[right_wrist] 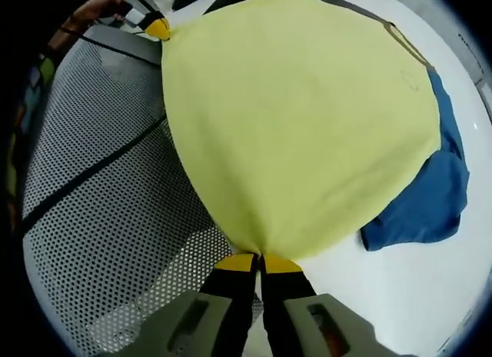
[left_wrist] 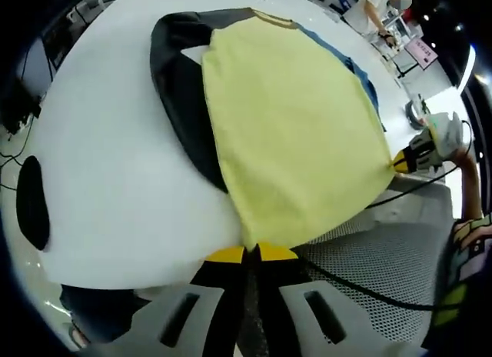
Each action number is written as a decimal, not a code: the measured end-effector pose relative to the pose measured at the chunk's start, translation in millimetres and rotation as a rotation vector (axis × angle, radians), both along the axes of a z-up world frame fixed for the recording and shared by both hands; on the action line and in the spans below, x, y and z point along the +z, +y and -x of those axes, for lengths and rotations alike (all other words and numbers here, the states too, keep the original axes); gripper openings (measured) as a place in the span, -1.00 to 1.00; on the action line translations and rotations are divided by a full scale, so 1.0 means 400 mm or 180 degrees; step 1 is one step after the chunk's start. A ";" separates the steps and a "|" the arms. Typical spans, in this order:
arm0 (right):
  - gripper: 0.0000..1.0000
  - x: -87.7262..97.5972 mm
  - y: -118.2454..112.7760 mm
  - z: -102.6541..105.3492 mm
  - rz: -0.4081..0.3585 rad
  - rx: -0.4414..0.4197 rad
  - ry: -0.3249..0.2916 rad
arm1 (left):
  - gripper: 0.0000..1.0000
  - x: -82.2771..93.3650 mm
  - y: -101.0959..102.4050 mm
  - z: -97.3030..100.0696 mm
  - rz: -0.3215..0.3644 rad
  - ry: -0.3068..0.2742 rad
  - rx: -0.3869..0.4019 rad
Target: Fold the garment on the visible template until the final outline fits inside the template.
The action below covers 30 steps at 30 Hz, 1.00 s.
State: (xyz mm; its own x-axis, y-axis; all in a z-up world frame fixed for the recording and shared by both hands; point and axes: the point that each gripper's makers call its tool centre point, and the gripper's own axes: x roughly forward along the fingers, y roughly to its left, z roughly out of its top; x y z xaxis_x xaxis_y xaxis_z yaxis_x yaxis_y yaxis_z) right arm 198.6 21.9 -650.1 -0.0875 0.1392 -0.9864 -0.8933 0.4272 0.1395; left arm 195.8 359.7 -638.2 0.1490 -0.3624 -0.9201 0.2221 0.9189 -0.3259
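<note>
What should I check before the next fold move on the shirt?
1. Left gripper shut on the shirt hem corner: ok, yellow jaws pinch the fabric edge.
2. Right gripper shut on the other hem corner: ok, jaws closed on the fabric.
3. Hem taut between the grippers: ok, the edge runs straight to the right gripper seen in the left gripper view.
4. Sleeves visible: ok, the blue sleeve lies flat on the table; the dark sleeve lies on the other side.
5. Template outline visible: cannot tell, no outline shows around the shirt.
6. Cable clear of the fabric: ok, it lies on the mesh surface.
</note>
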 end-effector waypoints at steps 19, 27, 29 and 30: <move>-0.86 0.040 -0.044 0.023 0.0093 -0.0094 0.0110 | -0.96 0.010 0.022 0.001 -0.0215 -0.0224 -0.0280; -0.83 0.093 -0.080 -0.027 0.0088 -0.0272 -0.0315 | -0.78 0.068 0.066 -0.019 -0.0411 -0.0561 -0.0310; -0.81 0.108 -0.079 -0.057 0.0039 -0.0415 -0.0466 | -0.73 0.098 0.052 -0.046 -0.0317 -0.0797 -0.0266; -0.79 0.113 -0.080 -0.066 0.0031 -0.0413 -0.0515 | -0.71 0.114 0.042 -0.057 -0.0241 -0.0878 -0.0235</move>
State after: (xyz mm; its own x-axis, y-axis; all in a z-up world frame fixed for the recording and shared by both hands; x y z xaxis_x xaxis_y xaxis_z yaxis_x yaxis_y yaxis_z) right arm 225.1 -10.0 -604.8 0.0904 0.1293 -0.9875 -0.8411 0.5409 -0.0062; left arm 218.5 376.5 -592.6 0.3731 -0.3135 -0.8732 0.3599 0.9164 -0.1752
